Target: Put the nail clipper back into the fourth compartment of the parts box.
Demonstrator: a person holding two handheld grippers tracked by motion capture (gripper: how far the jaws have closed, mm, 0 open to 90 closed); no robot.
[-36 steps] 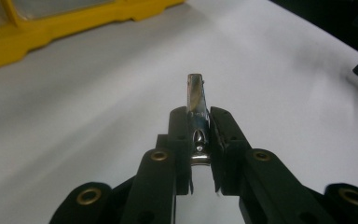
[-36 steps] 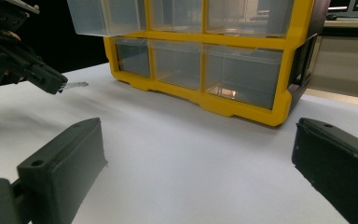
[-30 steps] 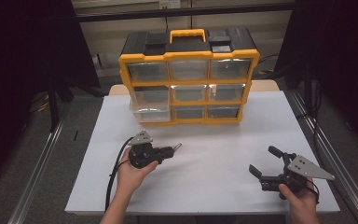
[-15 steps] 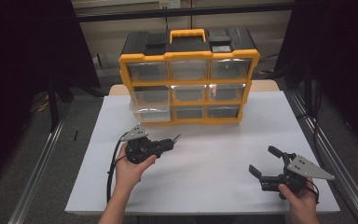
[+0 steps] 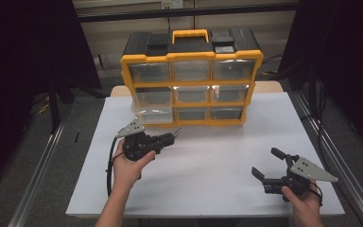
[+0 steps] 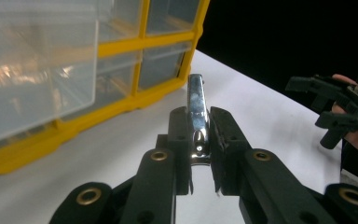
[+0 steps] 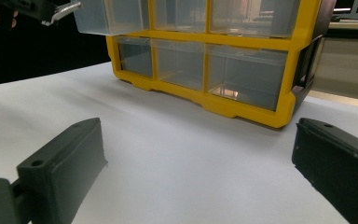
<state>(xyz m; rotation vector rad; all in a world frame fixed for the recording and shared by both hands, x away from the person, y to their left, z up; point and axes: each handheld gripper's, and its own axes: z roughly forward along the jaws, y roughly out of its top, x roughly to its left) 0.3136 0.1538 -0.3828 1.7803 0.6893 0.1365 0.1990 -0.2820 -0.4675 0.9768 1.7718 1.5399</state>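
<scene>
The metal piece sits pinched between my left jaws, its shiny tip poking out ahead of them toward the pulled-out drawer of the organizer, so it can drop in. My right jaws stand spread, empty, low over the bench, waiting.

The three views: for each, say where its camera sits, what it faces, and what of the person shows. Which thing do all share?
High view: above the table, facing the organiser; forearms, both hand-held grippers.
Left gripper view: on the left hand-held gripper, shut on a metal piece, facing the organiser.
Right gripper view: on the open right hand-held gripper, low, facing the organiser.
Shared: the organiser.
</scene>
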